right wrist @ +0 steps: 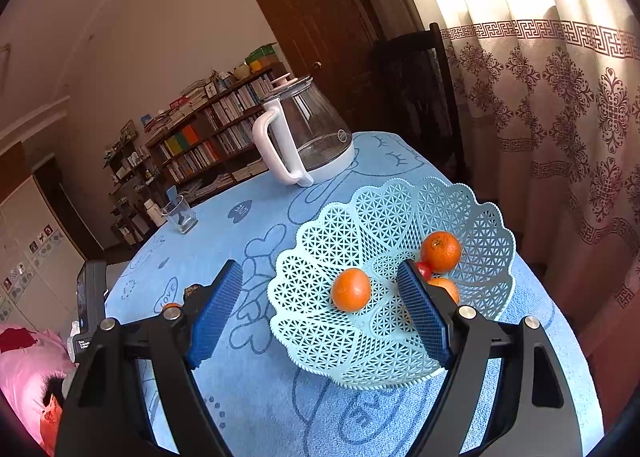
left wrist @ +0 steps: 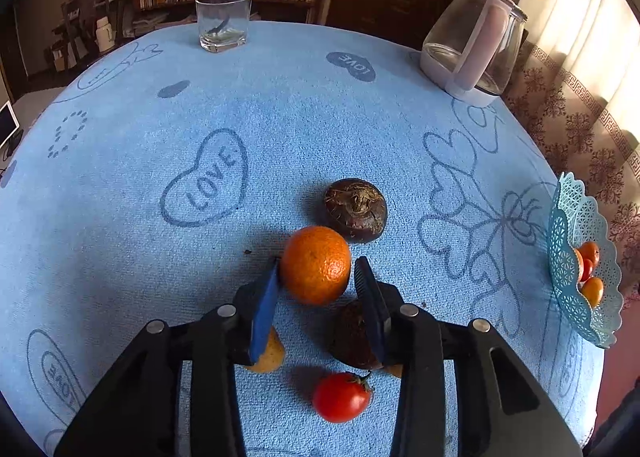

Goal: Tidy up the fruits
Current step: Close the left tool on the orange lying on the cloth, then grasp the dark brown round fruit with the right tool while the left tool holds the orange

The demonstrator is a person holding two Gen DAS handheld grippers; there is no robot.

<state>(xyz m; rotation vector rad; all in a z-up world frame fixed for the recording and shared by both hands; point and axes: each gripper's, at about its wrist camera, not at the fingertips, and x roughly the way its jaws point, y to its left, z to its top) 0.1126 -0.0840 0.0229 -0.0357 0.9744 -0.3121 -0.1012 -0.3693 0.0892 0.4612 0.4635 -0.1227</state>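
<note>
Left wrist view shows a pebbly-skinned orange (left wrist: 315, 265) on the terry-cloth counter (left wrist: 160, 257), low in mid frame, gripped by the left jaws (left wrist: 316, 269), their ribbed blue pads (left wrist: 266, 305) pressing its sides. Above it sits a rough dark root (left wrist: 355, 210); below, a smooth tomato (left wrist: 341, 397). Right wrist view shows a scalloped lattice plastic basket (right wrist: 352, 353) holding three oranges (right wrist: 351, 289) and a red fruit. The right jaws (right wrist: 320, 305) stand wide and empty over its near rim.
</note>
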